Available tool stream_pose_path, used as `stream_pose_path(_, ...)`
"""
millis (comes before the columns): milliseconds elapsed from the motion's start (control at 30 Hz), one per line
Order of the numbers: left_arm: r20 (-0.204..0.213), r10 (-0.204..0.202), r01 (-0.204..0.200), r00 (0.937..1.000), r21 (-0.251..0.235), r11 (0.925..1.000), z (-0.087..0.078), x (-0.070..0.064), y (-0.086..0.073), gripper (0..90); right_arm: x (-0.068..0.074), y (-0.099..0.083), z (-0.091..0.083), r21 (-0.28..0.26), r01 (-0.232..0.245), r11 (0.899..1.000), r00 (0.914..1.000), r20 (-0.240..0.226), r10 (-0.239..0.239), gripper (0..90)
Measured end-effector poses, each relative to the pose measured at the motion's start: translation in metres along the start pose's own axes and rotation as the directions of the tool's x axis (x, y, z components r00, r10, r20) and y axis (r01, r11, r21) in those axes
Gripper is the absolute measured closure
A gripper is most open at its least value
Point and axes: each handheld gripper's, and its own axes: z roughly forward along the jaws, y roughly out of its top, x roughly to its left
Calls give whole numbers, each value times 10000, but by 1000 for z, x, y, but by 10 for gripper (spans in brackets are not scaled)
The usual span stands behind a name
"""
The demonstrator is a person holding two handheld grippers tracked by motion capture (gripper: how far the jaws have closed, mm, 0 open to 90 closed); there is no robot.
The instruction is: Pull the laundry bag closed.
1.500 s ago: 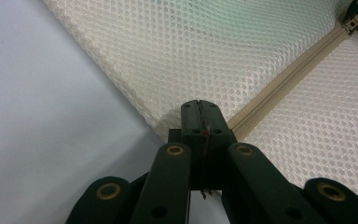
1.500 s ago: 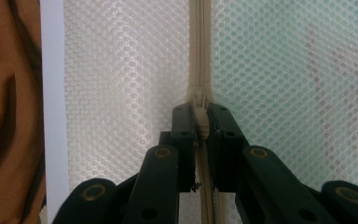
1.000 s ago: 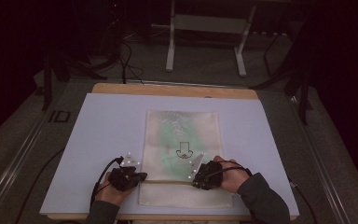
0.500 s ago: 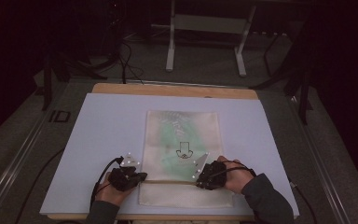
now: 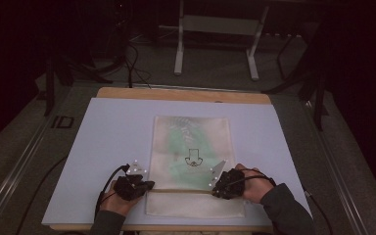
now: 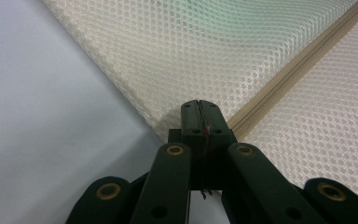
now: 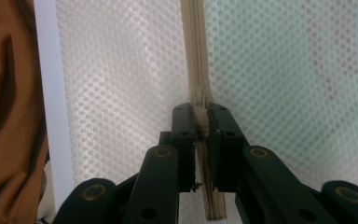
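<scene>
Cream mesh zip bag (image 5: 191,147) lies flat at the middle of the pale lilac sheet (image 5: 112,132) that covers the wooden bench (image 5: 181,94), its short end toward the person. Greenish contents and a small black print show through the mesh in the high view. A beige zipper (image 7: 196,56) runs across the bag near its near end.

Left gripper (image 5: 147,185) sits at the bag's left edge, by the zipper's end; in the left gripper view its fingers (image 6: 192,119) are pressed together on the mesh edge of the bag, a tiny red speck between them.

Right gripper (image 5: 214,188) sits on the zipper line toward the bag's right side; in the right gripper view its fingers (image 7: 182,126) are narrow, clamped on either side of the beige zipper pull (image 7: 199,105). Brown bench edge shows beyond the sheet at the left of that view.

Both hands rest low on the sheet, left hand (image 5: 120,199), right hand (image 5: 254,186) in a dark sleeve.
</scene>
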Motion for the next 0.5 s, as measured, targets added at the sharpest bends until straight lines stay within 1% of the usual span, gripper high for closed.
stream_pose_path(233,-2,1,-1,10000,0,10000,0,0,0,897,-1,-6,-3,64,-137,9999,9999,31,137,824)
stream_pose_path(500,-3,11,-11,10000,4,10000,0,0,0,896,-3,-24,-7,142,-455,9989,9990,59,454,824)
